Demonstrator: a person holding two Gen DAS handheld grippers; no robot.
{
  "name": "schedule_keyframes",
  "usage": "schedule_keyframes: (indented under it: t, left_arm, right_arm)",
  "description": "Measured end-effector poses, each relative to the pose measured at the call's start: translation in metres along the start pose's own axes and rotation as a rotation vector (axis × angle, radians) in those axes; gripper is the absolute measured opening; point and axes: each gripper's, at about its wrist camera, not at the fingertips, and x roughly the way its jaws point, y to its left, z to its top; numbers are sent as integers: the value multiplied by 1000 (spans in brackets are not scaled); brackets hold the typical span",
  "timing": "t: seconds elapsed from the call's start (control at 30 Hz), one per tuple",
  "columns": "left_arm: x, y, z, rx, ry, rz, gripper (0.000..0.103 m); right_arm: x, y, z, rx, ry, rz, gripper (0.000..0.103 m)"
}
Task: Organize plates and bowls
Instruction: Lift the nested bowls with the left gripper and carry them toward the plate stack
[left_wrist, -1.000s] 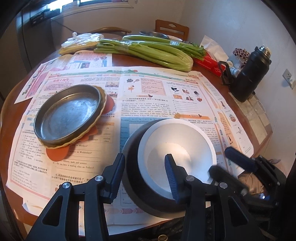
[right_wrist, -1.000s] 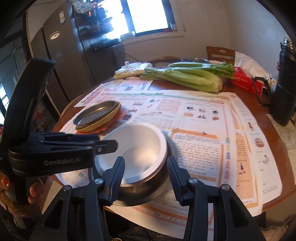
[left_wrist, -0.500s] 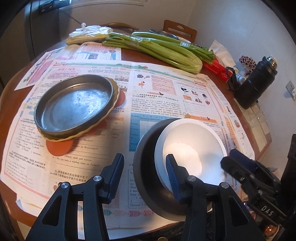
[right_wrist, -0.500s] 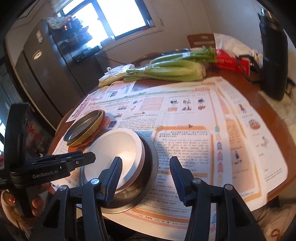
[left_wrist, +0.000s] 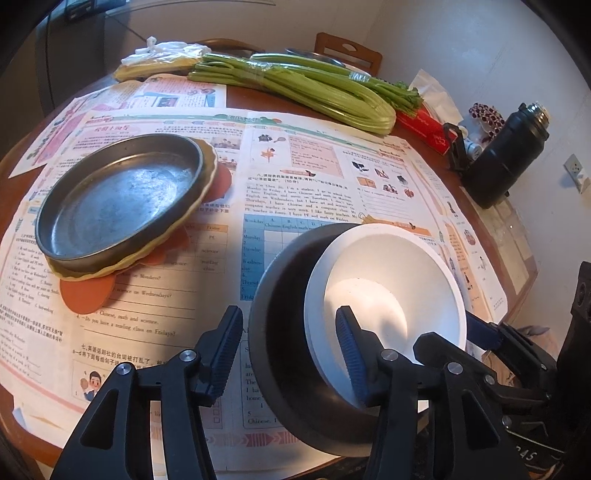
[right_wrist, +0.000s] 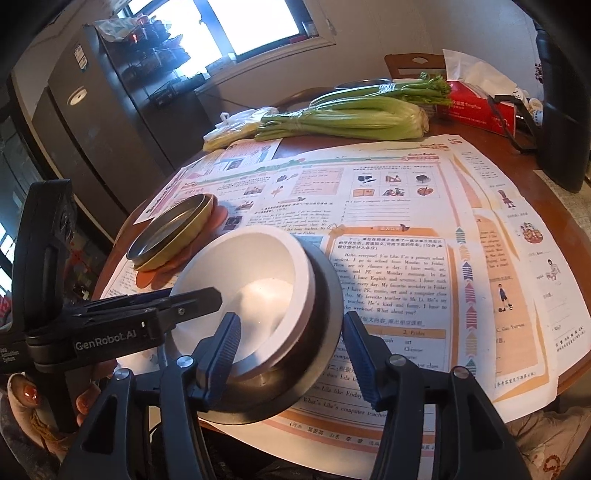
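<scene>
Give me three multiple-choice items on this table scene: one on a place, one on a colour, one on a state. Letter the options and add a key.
1. Where does the white bowl sit?
A. inside the dark metal bowl
B. on the celery
C. on the bare table

2. What colour is the flask near the table edge?
A. red
B. black
C. white

3. How is the metal plate placed?
A. leaning against the wall
B. upside down on the celery
C. stacked on a yellow scalloped plate

Key:
1 A, the dark rim rings the white bowl in both views.
2 B, its body is black in the left wrist view.
3 C, the yellow wavy edge shows under the metal rim.
</scene>
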Motion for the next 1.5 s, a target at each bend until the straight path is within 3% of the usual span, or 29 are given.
schedule_keyframes:
  t: [0.27, 0.67, 1.5]
  left_arm:
    - [11, -3, -2, 7, 29, -5, 55]
    - [11, 1, -4, -12, 34, -52, 50]
    - [-55, 31, 2, -57, -116, -42, 50]
  right_arm:
    - [15, -1, -4, 21, 55, 65, 61]
    - [16, 5, -3, 0, 36, 43, 60]
    - [-8, 62, 23, -110, -30, 62, 60]
